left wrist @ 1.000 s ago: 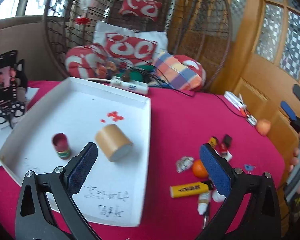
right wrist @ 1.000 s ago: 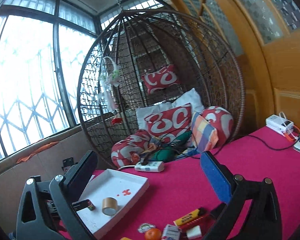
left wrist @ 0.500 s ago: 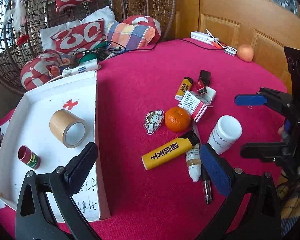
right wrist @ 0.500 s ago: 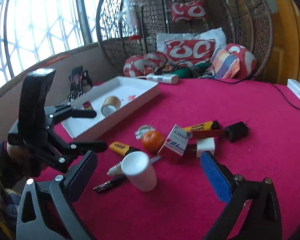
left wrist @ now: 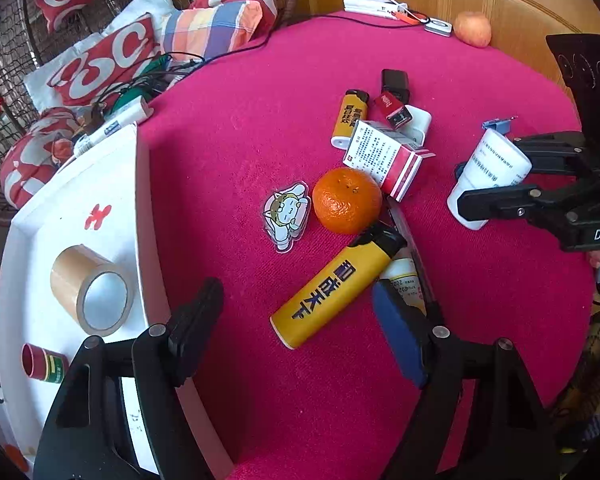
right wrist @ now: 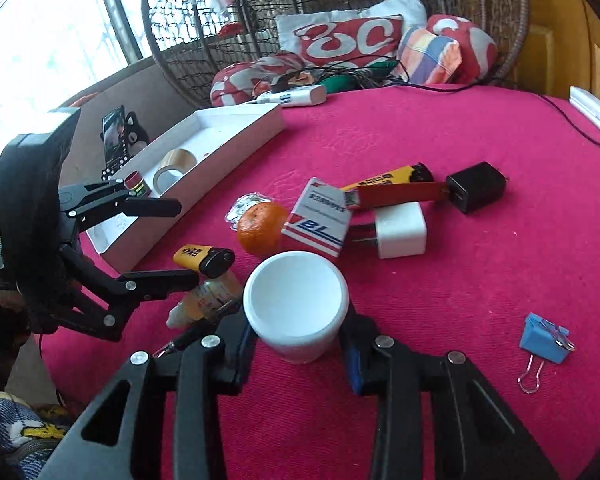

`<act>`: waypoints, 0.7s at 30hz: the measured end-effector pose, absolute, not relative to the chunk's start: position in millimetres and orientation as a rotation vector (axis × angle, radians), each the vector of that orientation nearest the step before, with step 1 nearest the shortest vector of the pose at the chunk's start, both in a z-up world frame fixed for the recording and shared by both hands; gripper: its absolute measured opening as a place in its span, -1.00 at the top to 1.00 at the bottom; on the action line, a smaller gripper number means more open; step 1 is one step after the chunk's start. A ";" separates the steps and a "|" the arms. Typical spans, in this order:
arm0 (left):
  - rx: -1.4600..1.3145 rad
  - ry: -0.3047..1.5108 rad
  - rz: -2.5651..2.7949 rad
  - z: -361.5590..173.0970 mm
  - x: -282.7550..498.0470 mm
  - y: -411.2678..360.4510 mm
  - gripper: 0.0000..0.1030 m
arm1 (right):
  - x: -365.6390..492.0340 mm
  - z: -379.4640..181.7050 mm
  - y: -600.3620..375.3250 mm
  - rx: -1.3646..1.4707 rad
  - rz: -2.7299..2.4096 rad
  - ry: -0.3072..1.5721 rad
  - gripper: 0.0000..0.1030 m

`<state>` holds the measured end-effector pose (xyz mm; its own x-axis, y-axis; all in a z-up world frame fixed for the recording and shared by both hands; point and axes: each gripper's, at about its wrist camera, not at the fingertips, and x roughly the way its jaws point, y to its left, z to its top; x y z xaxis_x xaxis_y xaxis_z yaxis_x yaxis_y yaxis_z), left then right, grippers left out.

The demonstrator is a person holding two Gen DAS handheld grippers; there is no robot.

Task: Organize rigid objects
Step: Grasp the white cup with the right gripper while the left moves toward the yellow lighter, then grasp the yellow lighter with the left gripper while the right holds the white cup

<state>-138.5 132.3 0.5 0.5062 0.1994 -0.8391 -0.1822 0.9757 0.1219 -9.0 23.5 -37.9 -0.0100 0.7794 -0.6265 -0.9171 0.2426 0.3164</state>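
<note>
White bottle (right wrist: 296,306) upright between closing right gripper (right wrist: 298,336) fingers, touching both.

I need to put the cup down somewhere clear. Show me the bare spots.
Bare cloth lies beyond the black charger, and between the tray and sticker. It is crowded around the orange, lighters and box.

Open red counter (right wrist: 440,128) beyond clutter and right of it, save blue clip (right wrist: 544,338). Middle crowded: orange (left wrist: 347,200), box (left wrist: 384,158), chargers, lighters touching or just beside. Tray wall (left wrist: 150,240) bounds left side. Bare strip between tray and lighter (left wrist: 336,290).
</note>
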 end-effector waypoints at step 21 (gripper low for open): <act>-0.281 0.912 0.209 2.0 -161.1 133.6 0.75 | -12.5 -24.3 17.2 -0.131 1.401 0.800 0.31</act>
